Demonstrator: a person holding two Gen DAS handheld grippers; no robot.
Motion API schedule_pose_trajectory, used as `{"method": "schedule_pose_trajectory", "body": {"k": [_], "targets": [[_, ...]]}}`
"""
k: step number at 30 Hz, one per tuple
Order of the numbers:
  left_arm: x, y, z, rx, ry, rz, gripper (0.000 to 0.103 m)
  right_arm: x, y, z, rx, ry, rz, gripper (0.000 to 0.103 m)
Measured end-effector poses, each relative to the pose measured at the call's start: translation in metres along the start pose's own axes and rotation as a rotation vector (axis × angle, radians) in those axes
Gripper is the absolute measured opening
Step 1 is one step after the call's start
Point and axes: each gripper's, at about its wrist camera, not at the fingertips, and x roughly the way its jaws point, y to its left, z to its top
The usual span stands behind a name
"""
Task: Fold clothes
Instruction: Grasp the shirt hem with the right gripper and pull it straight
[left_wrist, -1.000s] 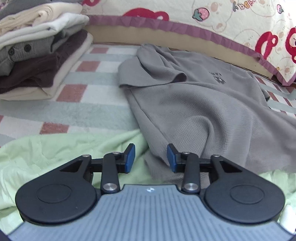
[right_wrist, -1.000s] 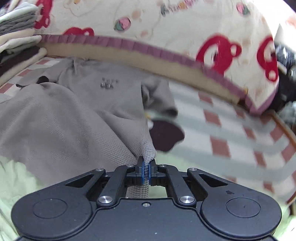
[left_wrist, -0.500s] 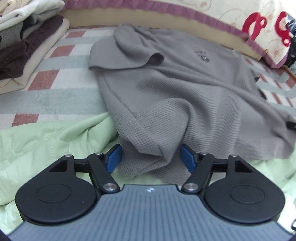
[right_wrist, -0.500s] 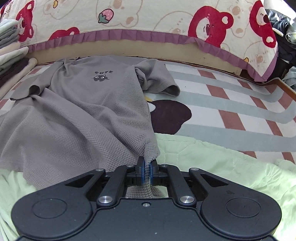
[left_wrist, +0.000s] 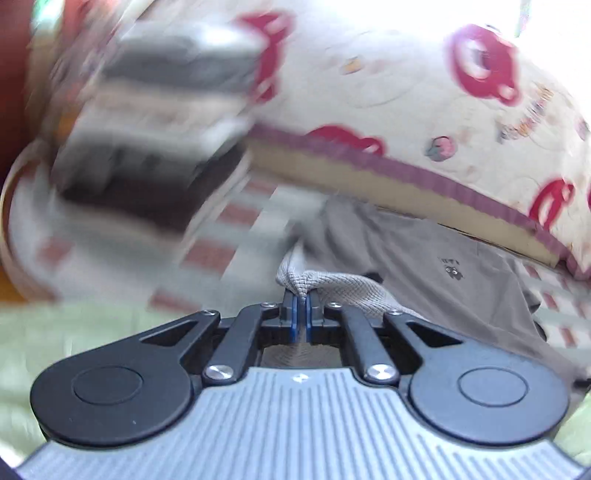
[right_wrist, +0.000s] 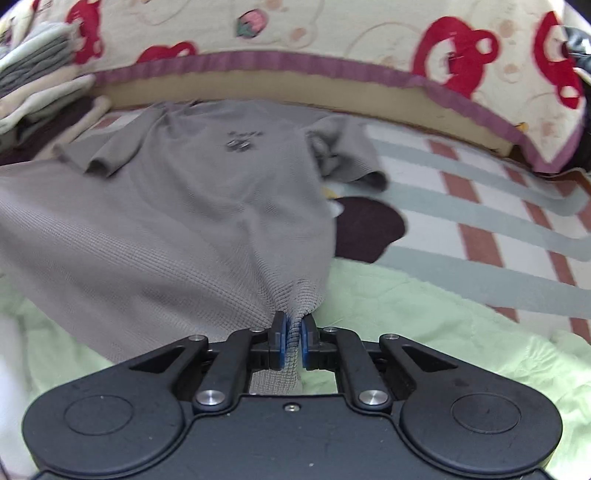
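A blurred stack of folded clothes sits at ten o'clock, the left hand-held gripper pinches the grey shirt hem, and the right hand-held gripper clamps its other corner over the green blanket.

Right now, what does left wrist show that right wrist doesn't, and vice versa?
Left wrist only: the left gripper, shut on a bunched bit of the shirt's edge; most of this view is smeared by motion.

Right wrist only: the right gripper, shut on the shirt's hem; the dark brown patch on the striped mat; both short sleeves.

Both: the grey shirt with its small chest print, the bear-print quilt, the stack of folded clothes at left, and the green blanket under the hem.
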Motion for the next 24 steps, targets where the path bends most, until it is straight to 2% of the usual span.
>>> {"method": "schedule_pose_trajectory", "body": {"k": [4,6,8,10,11,15,19,21,22,23,24], "targets": [[0.027,0.01,-0.024,0.018,0.179,0.08,0.004,0.013,0.003,-0.002,-0.007,0.033,0.011,0.013],[0.031,0.014,-0.029,-0.005,0.209,0.081,0.004,0.016,-0.001,-0.005,0.039,0.03,0.035,0.013],[0.029,0.018,-0.028,-0.011,0.207,0.088,0.004,0.014,-0.006,-0.008,0.095,0.015,0.079,0.021],[0.025,0.021,-0.026,-0.015,0.201,0.098,0.007,0.007,-0.013,-0.014,0.148,-0.035,0.168,0.048],[0.023,0.022,-0.027,-0.019,0.197,0.105,0.008,0.002,-0.014,-0.017,0.165,-0.051,0.199,0.051],[0.017,0.023,-0.033,-0.04,0.181,0.133,0.013,0.008,-0.017,-0.036,0.198,-0.035,0.216,0.066],[0.026,0.017,-0.031,-0.007,0.203,0.13,0.031,0.013,-0.019,-0.054,0.23,-0.018,0.233,0.066],[0.029,0.012,-0.033,0.016,0.225,0.143,0.037,0.016,-0.02,-0.063,0.248,-0.011,0.242,0.066],[0.032,0.01,-0.034,0.027,0.246,0.145,0.045,0.018,-0.022,-0.066,0.265,-0.01,0.25,0.064],[0.035,0.007,-0.036,0.042,0.27,0.14,0.051,0.017,-0.02,-0.067,0.257,-0.012,0.257,0.058],[0.037,0.003,-0.038,0.064,0.295,0.125,0.05,0.016,-0.019,-0.068,0.245,-0.017,0.265,0.035]]}}
